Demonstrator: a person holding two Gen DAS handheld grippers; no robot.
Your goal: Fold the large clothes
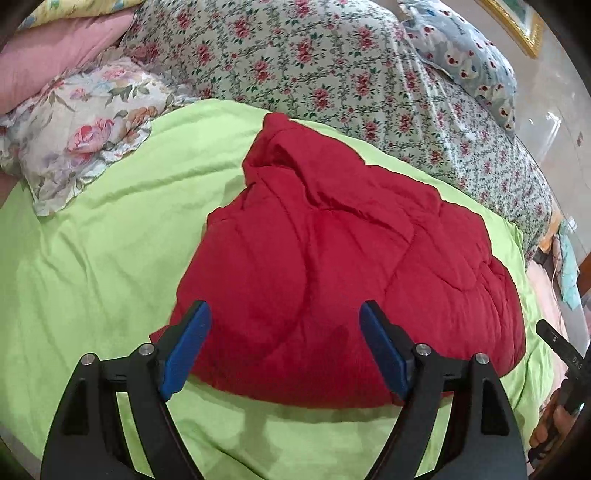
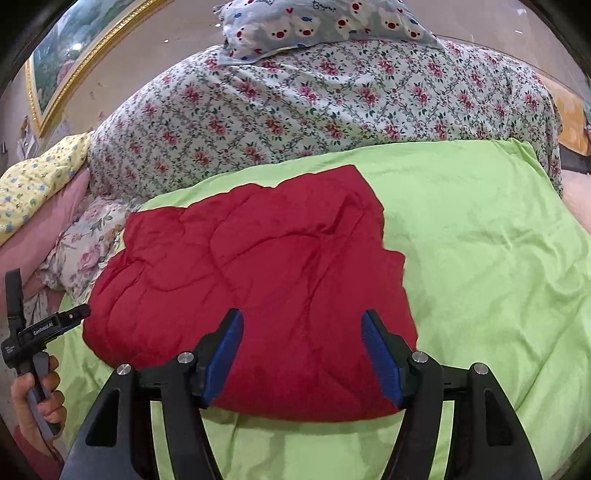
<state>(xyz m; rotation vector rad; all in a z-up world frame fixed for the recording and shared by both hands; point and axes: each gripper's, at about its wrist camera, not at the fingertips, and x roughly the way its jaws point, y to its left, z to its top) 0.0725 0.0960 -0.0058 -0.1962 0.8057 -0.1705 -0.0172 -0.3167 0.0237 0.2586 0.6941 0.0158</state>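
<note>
1. Two grippers hang over a bed, and both are wide open with nothing between their blue pads.
2. The left gripper (image 1: 284, 314) sits above the near edge of the red quilted blanket (image 1: 332, 266). Its blue pads (image 1: 184, 354) are spread far apart.
3. The right gripper (image 2: 301, 321) is also above the near edge of the red quilted blanket (image 2: 251, 266). Its blue pads (image 2: 380, 358) do not squeeze any cloth.
4. The red blanket is puffy and folded into a thick bundle. It lies on top of the green sheet (image 1: 92, 258), near the middle of it.
5. In the left view, the far end of the blanket is bunched up into a lump.
6. Behind the green sheet is a flowery bedspread (image 1: 314, 62) with small red roses.
7. A big-flower pillow (image 1: 81, 129) lies on the green sheet's far left corner, apart from the blanket.
8. A blue bear pillow (image 2: 321, 26) rests at the far end of the bed.
9. A gold picture frame (image 2: 74, 62) leans past the bed.
10. In the right view, a hand (image 2: 37, 398) holds the other tool's handle at the left edge.
</note>
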